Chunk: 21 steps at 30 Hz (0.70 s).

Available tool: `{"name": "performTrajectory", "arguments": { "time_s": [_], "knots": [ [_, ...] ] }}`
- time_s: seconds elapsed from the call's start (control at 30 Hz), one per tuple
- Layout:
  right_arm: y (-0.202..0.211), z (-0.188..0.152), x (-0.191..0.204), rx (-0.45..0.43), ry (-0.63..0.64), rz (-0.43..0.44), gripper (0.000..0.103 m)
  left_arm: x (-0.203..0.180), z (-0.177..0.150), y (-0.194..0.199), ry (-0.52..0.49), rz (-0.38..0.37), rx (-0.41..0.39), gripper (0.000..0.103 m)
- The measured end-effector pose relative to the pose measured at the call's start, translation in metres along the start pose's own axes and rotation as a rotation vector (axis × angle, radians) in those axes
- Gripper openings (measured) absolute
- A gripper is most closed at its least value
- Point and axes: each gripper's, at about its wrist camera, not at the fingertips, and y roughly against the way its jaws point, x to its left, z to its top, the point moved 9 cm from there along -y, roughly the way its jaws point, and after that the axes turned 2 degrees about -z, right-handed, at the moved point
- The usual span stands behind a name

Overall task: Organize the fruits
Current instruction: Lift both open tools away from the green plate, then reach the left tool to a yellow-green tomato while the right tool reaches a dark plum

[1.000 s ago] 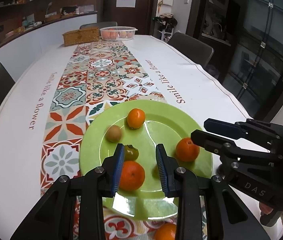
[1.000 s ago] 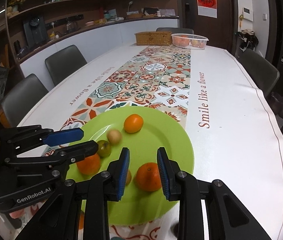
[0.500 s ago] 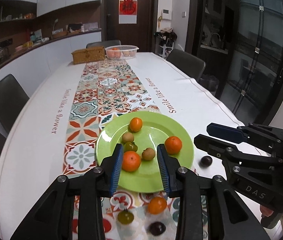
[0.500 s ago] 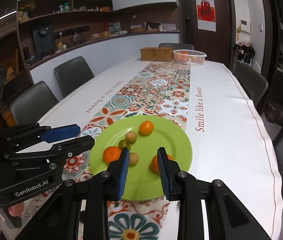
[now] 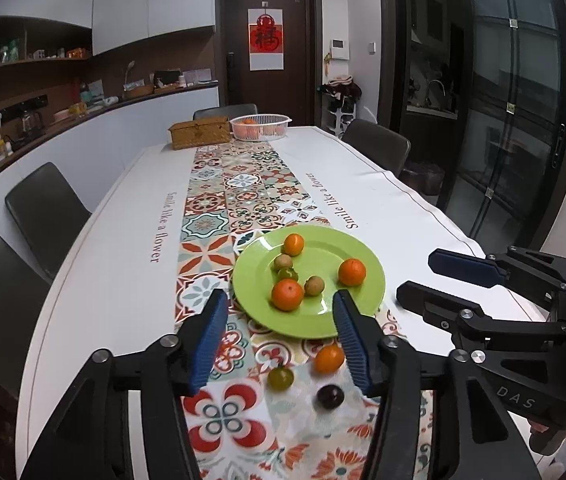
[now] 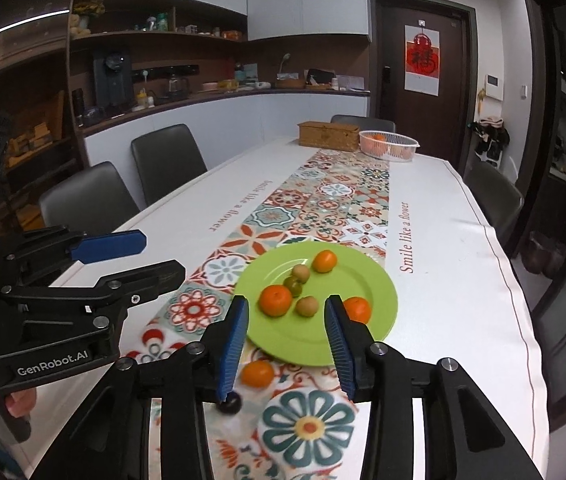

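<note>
A green plate (image 5: 371,292) (image 6: 383,308) on the patterned table runner holds three oranges, two brownish fruits and a small green fruit. An orange (image 5: 329,359) (image 6: 258,373), a green fruit (image 5: 280,377) and a dark plum (image 5: 329,397) (image 6: 230,403) lie on the runner in front of the plate. My left gripper (image 5: 281,338) is open and empty, held above the near fruits. My right gripper (image 6: 287,338) is open and empty, back from the plate's near rim; it also shows in the left wrist view (image 5: 427,276).
A white basket of oranges (image 5: 260,127) (image 6: 388,144) and a woven box (image 5: 199,132) (image 6: 329,134) stand at the table's far end. Dark chairs (image 5: 45,208) line both sides. The white tablecloth edge (image 6: 515,300) runs along the right.
Both grippers have pulled back and risen away from the plate, and both have opened wider. The loose fruits in front of the plate have come into view.
</note>
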Motion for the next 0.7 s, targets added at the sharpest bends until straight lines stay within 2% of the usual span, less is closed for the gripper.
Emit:
{"name": "performTrajectory", "arguments": {
  "time_s": [0.2,0.33,0.7],
  "knots": [
    [0.008,-0.013,0.017,0.014,-0.016,0.012,0.041,0.011,-0.017,0.014,-0.005,0.008,0.005,0.060],
    [0.006,-0.024,0.028,0.034,-0.023,0.014,0.045,0.015,-0.031,0.017,-0.014,0.005,0.016,0.061],
    [-0.011,-0.049,0.049,0.090,-0.041,-0.008,0.045,0.033,-0.061,0.000,-0.093,-0.053,0.047,0.062]
  ]
}}
